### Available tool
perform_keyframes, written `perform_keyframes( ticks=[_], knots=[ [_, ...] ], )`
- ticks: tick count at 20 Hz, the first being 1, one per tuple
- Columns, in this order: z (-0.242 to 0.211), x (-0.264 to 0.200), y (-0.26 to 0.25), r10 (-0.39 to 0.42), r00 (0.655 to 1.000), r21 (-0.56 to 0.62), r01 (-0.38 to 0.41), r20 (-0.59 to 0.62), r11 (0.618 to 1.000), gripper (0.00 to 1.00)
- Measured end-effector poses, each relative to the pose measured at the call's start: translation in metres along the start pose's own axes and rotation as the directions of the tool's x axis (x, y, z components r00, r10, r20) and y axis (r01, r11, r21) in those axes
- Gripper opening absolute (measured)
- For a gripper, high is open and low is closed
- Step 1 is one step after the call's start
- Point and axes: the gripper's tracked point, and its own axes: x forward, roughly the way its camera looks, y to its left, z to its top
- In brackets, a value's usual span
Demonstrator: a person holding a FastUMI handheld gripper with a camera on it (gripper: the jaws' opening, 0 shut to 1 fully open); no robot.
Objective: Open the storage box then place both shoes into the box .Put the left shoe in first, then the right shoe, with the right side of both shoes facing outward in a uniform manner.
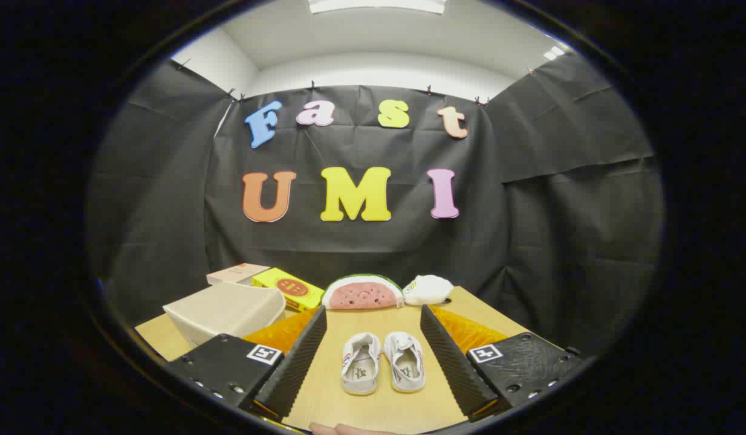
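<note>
Ahead, gripper (pixel 373 338) spread wide, ribbed fingers (pixel 294 362) flanking two white canvas shoes (pixel 382 361), cream curved-lid box (pixel 225 311) left

Landmark: storage box (pixel 225 311).
- Its lower front corner hidden behind the left finger housing of the gripper (pixel 373 320); lid seam not discernible.
- Behind the box, a tan carton (pixel 235 273) partly covered; beside it a yellow carton (pixel 288 289), label too small to read.
- Well right of the box, a white plush (pixel 427 289), form unclear.
</note>
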Motion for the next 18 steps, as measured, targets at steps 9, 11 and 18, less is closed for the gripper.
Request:
perform_keyframes(
  ticks=[9,11,18],
  knots=[
    [-0.003,-0.001,-0.003,0.001,1.000,-0.032,-0.001,-0.002,0.999,0.96],
    [-0.003,-0.001,-0.004,-0.001,1.000,-0.029,0.001,-0.002,1.000,0.96],
    [-0.015,0.004,-0.004,0.002,1.000,-0.022,-0.002,-0.021,1.000,0.96]
  ],
)
